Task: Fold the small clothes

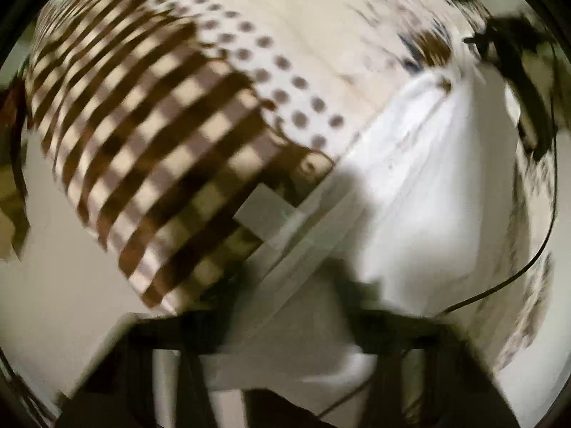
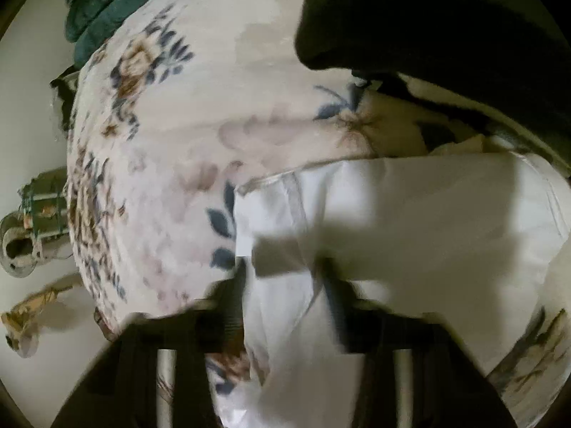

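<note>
A white garment [image 1: 410, 199] lies on a patterned bedspread. In the left wrist view its banded edge runs down between the fingers of my left gripper [image 1: 289, 285], which looks shut on that white cloth. In the right wrist view the same white garment [image 2: 410, 214] lies over the floral bedspread [image 2: 185, 135], and a fold of it passes between the fingers of my right gripper [image 2: 285, 285], which looks shut on it. Both views are blurred by motion.
A brown-and-cream checked and dotted part of the bedspread [image 1: 150, 135] lies left of the garment. A black cable [image 1: 535, 242] hangs at the right. A dark green cloth [image 2: 103, 7] and a black fabric mass [image 2: 446, 28] lie at the far side.
</note>
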Motion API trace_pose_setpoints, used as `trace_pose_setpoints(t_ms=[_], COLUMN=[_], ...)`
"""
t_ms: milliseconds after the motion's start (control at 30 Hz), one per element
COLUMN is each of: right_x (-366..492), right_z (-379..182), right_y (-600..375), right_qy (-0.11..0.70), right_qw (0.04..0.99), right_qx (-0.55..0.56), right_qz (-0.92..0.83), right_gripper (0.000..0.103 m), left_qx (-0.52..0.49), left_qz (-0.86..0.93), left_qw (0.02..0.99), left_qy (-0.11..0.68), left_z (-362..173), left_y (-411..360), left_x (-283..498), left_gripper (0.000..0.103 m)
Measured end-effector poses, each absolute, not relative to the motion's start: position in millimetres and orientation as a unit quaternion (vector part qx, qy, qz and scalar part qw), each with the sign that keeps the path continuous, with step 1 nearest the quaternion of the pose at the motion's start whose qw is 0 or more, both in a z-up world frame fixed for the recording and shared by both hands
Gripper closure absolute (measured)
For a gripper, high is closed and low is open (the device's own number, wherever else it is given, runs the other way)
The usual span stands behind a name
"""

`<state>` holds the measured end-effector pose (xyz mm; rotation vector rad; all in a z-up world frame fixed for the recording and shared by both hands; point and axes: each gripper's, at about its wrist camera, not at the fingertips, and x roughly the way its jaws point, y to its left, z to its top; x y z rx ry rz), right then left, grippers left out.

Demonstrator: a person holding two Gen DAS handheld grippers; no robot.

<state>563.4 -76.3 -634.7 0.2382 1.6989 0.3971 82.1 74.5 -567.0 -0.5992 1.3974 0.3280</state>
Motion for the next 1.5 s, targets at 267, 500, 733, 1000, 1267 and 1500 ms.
trace_pose_setpoints(t_ms=[267,500,733,1000,1267,1500], right_x=[561.0,555.0,560.6,516.8,442.4,435.8], right_z=[-603.2,-585.0,-626.6,-594.1,-585.6,-607.9], right_y=[-72.6,-44.7,-23.7,-106.3,-231.3,-288.0], right_qy=[0.715,0.696,0.729,0.723,0.719,0.710], right_qw=[0.673,0.694,0.664,0.642,0.653,0.647], right_qx=[0.089,0.057,0.033,0.122,0.140,0.205], right_qz=[0.163,0.176,0.165,0.222,0.194,0.189], right_gripper=[0.100,0.100,0.098,0.036,0.015,0.015], left_qx=[-0.292,-0.310,-0.344,-0.367,-0.374,-0.358], left_qz=[0.168,0.181,0.167,0.145,0.111,0.009], left_qw=[0.737,0.738,0.710,0.694,0.723,0.765], left_qy=[0.586,0.571,0.591,0.603,0.570,0.535], left_z=[-536.3,-524.5,-555.1,-551.7,-490.0,-461.0], left_y=[73.6,86.6,115.9,109.6,104.8,81.1], left_x=[68.5,52.3,44.5,42.2,98.9,252.3], left_gripper=[0.100,0.102,0.096,0.067,0.044,0.037])
